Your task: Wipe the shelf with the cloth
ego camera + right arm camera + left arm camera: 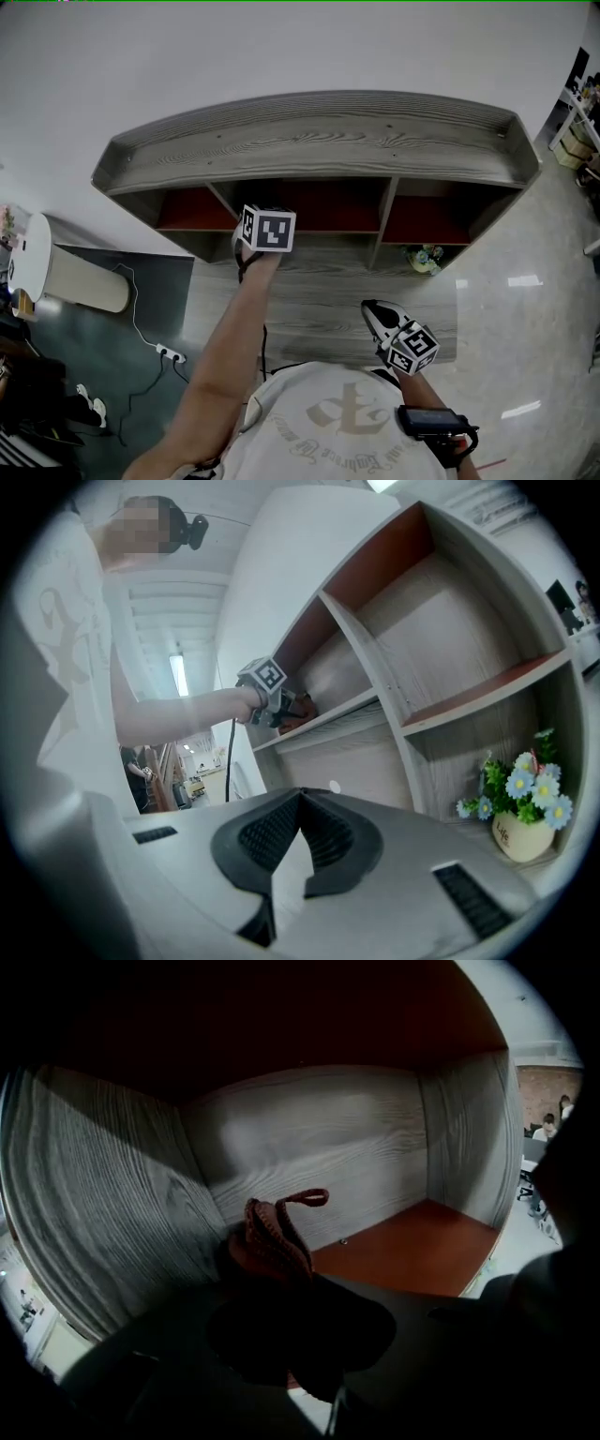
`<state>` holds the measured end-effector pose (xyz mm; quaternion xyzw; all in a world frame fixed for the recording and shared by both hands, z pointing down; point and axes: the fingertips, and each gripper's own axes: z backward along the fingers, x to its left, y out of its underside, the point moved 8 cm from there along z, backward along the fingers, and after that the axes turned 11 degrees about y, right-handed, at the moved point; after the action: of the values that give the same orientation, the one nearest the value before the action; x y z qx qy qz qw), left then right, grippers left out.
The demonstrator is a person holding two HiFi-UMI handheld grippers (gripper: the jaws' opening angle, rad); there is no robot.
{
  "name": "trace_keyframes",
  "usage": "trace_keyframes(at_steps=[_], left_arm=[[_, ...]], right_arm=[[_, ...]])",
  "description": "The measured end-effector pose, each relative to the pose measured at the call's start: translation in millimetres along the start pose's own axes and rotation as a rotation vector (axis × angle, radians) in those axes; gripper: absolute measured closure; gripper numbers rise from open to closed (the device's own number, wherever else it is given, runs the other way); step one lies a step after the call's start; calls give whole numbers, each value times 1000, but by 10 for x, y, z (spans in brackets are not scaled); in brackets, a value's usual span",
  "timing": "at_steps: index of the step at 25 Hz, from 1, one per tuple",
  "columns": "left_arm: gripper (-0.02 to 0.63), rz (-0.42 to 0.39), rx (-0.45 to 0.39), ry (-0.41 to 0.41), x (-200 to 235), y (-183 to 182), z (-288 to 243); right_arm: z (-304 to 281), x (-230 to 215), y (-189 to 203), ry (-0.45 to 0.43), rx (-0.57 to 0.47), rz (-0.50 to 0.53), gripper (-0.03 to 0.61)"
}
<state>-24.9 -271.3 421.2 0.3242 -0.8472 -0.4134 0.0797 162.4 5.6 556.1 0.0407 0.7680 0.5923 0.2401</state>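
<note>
- Nearest the body, the right gripper (300,799) hangs low. Its black textured pads meet at the tips with nothing between them, and it is well apart from the work.
- Further out, on an outstretched arm, the left gripper (281,1274) has its jaws clamped on a bunched red-brown cloth (275,1237). One loop pokes up.
- The cloth sits at the left end of an upper compartment of the grey wood-grain shelf (319,141), just beside the side wall. Contact with the board is unclear.
- The red-brown compartment floor (403,1251) runs away rightward. Judged: the next stroke goes right along that length.
</note>
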Motion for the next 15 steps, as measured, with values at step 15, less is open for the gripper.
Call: trace_keyframes(at_steps=[15], left_arm=[[554,113,11,103,32,17,-118]], right_arm=[[-4,-119,43,-8,-5,-26,574]])
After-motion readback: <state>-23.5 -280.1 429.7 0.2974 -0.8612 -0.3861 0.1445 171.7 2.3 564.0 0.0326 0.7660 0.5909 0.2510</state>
